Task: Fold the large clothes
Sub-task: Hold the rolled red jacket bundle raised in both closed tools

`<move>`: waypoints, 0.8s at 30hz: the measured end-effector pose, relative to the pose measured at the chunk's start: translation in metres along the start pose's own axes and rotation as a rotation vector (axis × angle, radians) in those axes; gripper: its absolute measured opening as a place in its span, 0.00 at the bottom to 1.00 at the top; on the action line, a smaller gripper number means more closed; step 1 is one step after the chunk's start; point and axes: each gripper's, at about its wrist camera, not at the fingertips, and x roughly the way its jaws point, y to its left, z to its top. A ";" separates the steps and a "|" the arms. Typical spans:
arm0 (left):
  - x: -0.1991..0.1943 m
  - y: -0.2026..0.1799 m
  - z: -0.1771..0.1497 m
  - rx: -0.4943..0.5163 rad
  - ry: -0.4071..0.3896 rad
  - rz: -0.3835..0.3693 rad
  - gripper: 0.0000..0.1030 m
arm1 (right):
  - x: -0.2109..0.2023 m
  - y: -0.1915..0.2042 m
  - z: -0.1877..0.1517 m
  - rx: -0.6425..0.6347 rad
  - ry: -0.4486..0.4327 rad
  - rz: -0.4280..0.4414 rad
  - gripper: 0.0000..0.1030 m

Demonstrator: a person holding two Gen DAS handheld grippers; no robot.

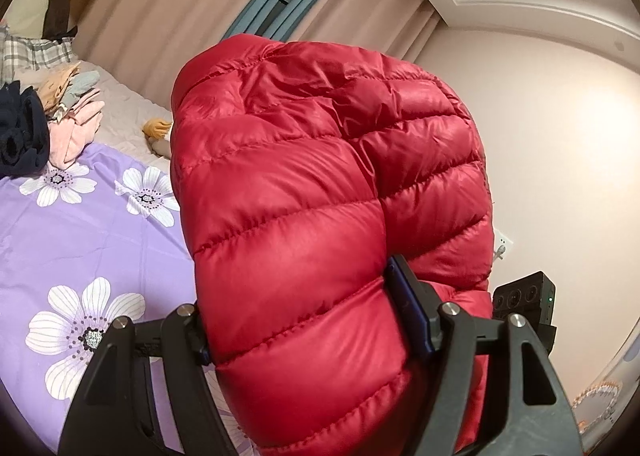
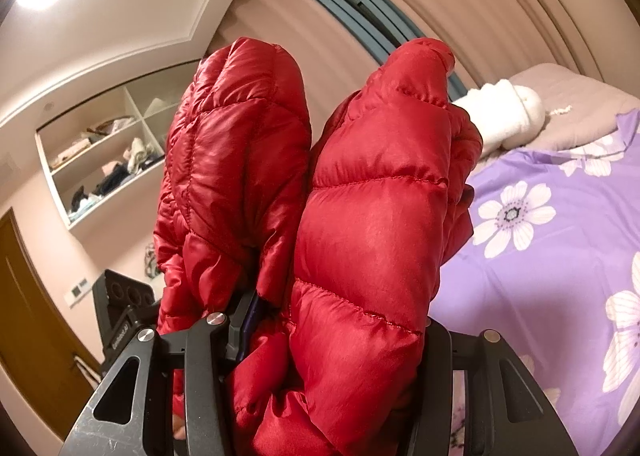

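Note:
A red quilted puffer jacket (image 1: 320,183) fills the middle of the left wrist view. My left gripper (image 1: 308,336) is shut on a thick fold of it and holds it up above the bed. The jacket (image 2: 360,215) also fills the right wrist view, in two puffy lobes. My right gripper (image 2: 340,336) is shut on the fabric, which bulges up between the fingers. The fingertips of both grippers are hidden by the jacket.
A purple sheet with white flowers (image 1: 80,236) covers the bed (image 2: 560,236). A pile of folded clothes (image 1: 60,123) lies at its far left. A rolled white garment (image 2: 508,115) lies near the curtains. A wall shelf with clothes (image 2: 108,159) and a brown door (image 2: 28,316) stand at the left.

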 end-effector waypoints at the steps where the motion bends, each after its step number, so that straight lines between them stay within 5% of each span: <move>1: 0.000 0.001 0.000 -0.007 0.001 -0.004 0.69 | 0.000 0.001 0.000 -0.006 0.002 -0.006 0.48; 24: 0.046 0.047 0.030 -0.011 -0.050 0.042 0.69 | 0.048 -0.004 0.027 -0.080 -0.015 -0.045 0.48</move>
